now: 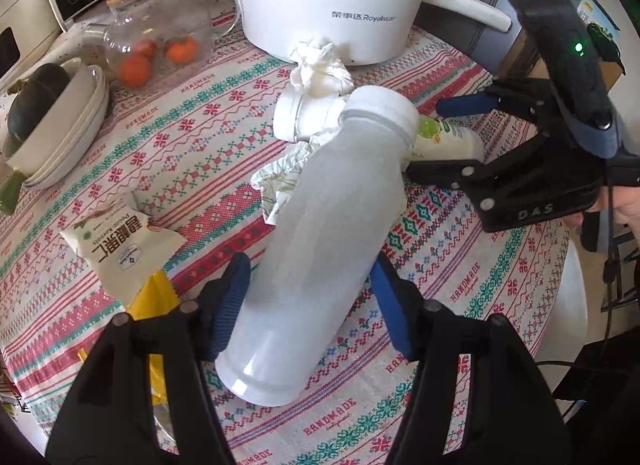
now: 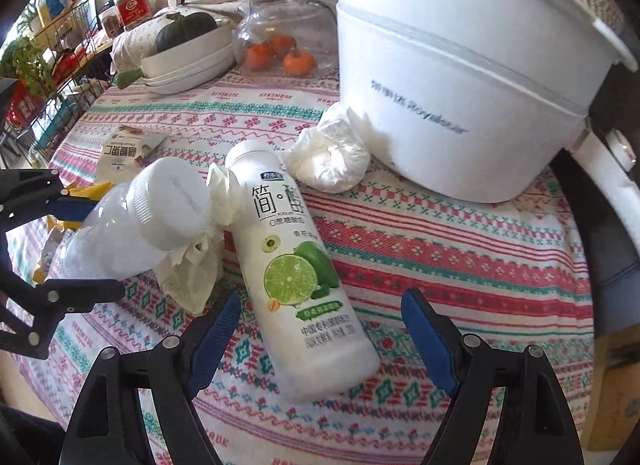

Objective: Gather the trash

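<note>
Left gripper (image 1: 308,301) straddles the plain white bottle (image 1: 320,249), jaws either side of its body; the left pad looks to touch, the right shows a sliver of gap, so it counts as open, not gripping. That bottle tilts up off the bench (image 1: 460,305), cap end far, leaning over crumpled paper (image 1: 280,181). Right gripper (image 2: 320,329) hangs with jaws wide apart around the lime yogurt bottle (image 2: 296,277), lying flat, base near, pads clear of it. A wadded tissue (image 2: 332,161) sits against the white electric pot (image 2: 460,85); a snack wrapper (image 1: 120,241) lies left. Risks: the smooth round bottle may squirt out if pinched off-centre, and the two bottles lie close together, so lifting one could knock the other rolling.
</note>
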`<act>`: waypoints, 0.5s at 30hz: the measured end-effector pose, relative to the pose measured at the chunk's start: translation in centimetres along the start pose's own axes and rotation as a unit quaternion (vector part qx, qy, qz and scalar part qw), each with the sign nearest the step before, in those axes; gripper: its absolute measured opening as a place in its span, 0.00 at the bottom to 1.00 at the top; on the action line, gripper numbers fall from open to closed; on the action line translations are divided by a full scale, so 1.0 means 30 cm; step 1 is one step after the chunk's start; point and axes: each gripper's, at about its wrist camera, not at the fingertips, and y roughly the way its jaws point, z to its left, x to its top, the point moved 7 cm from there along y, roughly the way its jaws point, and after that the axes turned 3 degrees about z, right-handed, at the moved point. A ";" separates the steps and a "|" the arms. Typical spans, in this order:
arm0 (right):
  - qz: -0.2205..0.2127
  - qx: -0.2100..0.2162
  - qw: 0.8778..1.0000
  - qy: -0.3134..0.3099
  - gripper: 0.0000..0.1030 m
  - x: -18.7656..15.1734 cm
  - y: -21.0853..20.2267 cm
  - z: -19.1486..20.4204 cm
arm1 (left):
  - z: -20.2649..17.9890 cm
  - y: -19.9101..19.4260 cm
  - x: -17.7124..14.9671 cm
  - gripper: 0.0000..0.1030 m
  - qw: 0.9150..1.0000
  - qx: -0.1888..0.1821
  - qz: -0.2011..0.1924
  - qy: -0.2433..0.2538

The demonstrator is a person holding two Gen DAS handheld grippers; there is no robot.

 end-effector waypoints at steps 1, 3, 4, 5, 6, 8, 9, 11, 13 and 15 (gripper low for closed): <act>0.004 0.002 1.000 -0.001 0.81 0.001 0.011 0.006 | 0.001 -0.001 -0.005 0.61 1.000 0.000 0.002 -0.003; 0.013 -0.002 1.000 -0.003 0.73 -0.010 0.034 0.014 | 0.002 -0.003 -0.019 0.61 1.000 0.000 0.007 -0.014; 0.017 -0.006 1.000 -0.004 0.63 -0.017 0.044 0.017 | 0.003 -0.006 -0.028 0.60 1.000 0.000 0.007 -0.023; 0.021 -0.008 1.000 -0.004 0.62 -0.024 0.052 0.020 | 0.005 -0.009 -0.039 0.60 0.999 -0.002 0.008 -0.032; 0.021 -0.008 1.000 -0.001 0.60 -0.030 0.054 0.023 | 0.005 -0.013 -0.048 0.59 0.999 -0.005 0.009 -0.039; 0.016 -0.009 1.000 0.003 0.56 -0.044 0.043 0.029 | 0.003 -0.024 -0.070 0.58 0.999 -0.008 0.009 -0.052; 0.015 -0.008 1.000 0.005 0.55 -0.052 0.035 0.031 | -0.002 -0.030 -0.082 0.58 0.998 -0.009 0.009 -0.057; 0.009 -0.004 1.000 0.006 0.52 -0.069 0.006 0.042 | -0.013 -0.041 -0.104 0.57 0.998 -0.007 0.009 -0.063; 0.006 -0.005 1.000 0.001 0.50 -0.085 -0.027 0.056 | -0.027 -0.049 -0.125 0.57 0.997 -0.006 0.009 -0.075; 0.002 -0.013 1.000 -0.004 0.50 -0.097 -0.069 0.066 | -0.041 -0.057 -0.151 0.56 0.996 -0.010 0.009 -0.089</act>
